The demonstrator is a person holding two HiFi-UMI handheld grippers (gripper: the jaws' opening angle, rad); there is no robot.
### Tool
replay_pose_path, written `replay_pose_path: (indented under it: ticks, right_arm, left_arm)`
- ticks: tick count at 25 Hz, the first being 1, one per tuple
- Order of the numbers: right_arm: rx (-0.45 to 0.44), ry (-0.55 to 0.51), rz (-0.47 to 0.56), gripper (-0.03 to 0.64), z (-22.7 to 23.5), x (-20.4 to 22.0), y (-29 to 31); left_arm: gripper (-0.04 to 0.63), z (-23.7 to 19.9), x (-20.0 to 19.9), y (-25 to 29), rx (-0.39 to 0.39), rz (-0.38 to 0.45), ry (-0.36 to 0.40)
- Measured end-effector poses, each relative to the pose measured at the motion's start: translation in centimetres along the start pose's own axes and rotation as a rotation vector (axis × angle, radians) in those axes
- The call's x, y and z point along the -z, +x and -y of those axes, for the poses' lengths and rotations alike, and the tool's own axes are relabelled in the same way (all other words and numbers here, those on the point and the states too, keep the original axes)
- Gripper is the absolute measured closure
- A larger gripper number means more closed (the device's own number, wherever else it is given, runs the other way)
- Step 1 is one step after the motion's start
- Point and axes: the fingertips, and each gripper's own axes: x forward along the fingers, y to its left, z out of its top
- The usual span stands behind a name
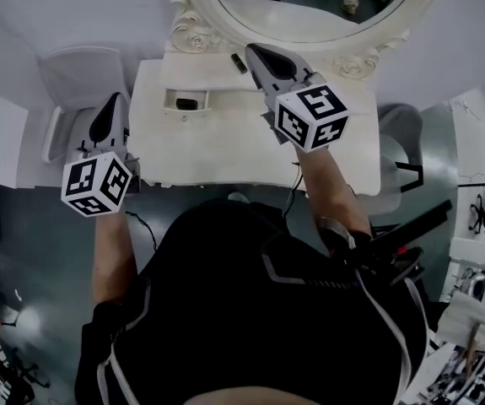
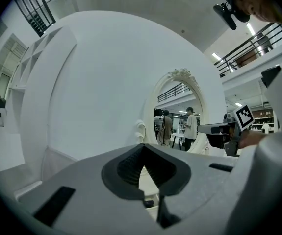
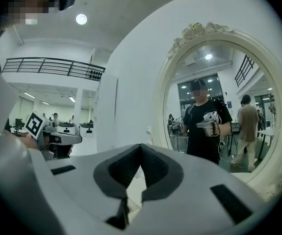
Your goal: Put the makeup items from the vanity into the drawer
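A white vanity (image 1: 225, 150) stands under an oval mirror (image 1: 309, 25). Its small drawer (image 1: 171, 108) is open at the top left and holds a dark item (image 1: 186, 103). Another small dark makeup item (image 1: 238, 62) lies at the back of the top, just left of my right gripper's tips. My right gripper (image 1: 253, 52) (image 3: 141, 148) points toward the mirror, its jaws shut with nothing visible between them. Left of the vanity hangs my left gripper (image 1: 116, 99) (image 2: 143, 149), also shut and empty, clear of the drawer.
A white chair (image 1: 78, 74) sits left of the vanity under my left gripper. A second seat (image 1: 402, 129) stands at the right. The mirror reflects the person holding the grippers, and other people stand further back in the room.
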Motion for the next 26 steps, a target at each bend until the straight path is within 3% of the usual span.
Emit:
replay_pose_path:
  ticks: [26]
  right_arm:
    - [0.015,-0.030,-0.039,0.612,2.1,0.3,0.9]
  left_arm:
    - [0.592,-0.2,-0.2,0.5,-0.049,-0.001,0.012]
